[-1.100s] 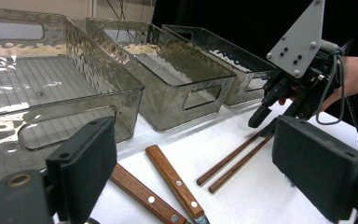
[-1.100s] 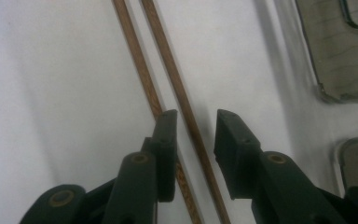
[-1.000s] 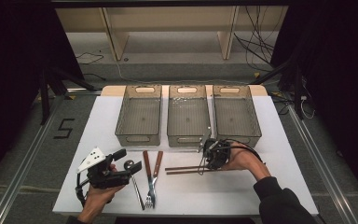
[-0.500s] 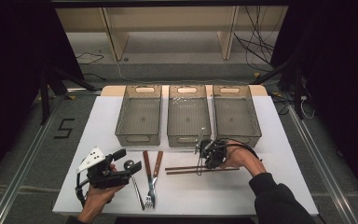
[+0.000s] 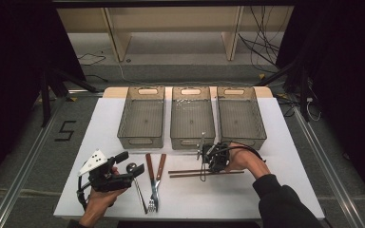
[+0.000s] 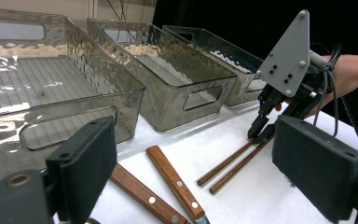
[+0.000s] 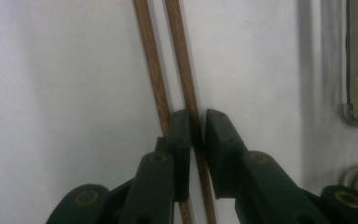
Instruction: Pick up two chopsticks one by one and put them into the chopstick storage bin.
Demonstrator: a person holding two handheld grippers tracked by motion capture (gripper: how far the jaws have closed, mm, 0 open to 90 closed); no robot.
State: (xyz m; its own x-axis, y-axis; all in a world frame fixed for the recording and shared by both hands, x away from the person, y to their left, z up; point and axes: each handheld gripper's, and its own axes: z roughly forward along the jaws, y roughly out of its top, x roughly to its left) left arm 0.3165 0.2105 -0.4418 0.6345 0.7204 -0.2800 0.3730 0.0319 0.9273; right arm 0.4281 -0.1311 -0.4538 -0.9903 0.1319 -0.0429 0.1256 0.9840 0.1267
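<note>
Right gripper [image 7: 196, 122], lower centre of its own view, has just been closing; its jaws now pinch one chopstick [image 7: 186, 84] of the wooden pair lying on the white table [image 7: 51, 93]. The second chopstick [image 7: 153, 70] runs just outside the left jaw, touching it.

Risks: grip sits near the stick's end, so it may pivot on lifting; neighbour may get dragged.

Left gripper [image 6: 191, 177] spread, holding nothing.

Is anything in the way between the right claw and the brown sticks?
No. The right claw is already down on the chopsticks, its jaws, just closing, pinching one stick while the other lies beside it on the white table.
</note>
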